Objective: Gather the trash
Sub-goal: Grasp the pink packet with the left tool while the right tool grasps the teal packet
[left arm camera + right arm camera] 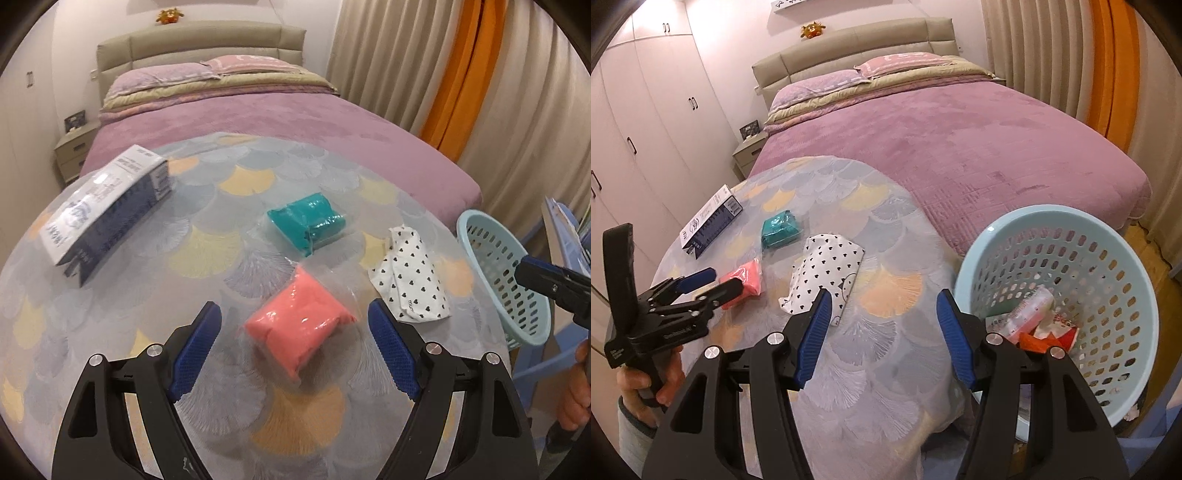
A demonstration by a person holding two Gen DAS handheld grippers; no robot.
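My left claw (295, 336) hangs spread around the pink packet (299, 325) on the table (110, 332), not yet pinching; next it must squeeze, then carry to the basket (1071, 295). My right claw (882, 332) hangs spread, empty.

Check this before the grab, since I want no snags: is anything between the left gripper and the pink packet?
Nothing visible. The left gripper is open, with the pink packet lying on the table directly ahead between its fingers. The heart-print pouch lies off to the right, clear of them.
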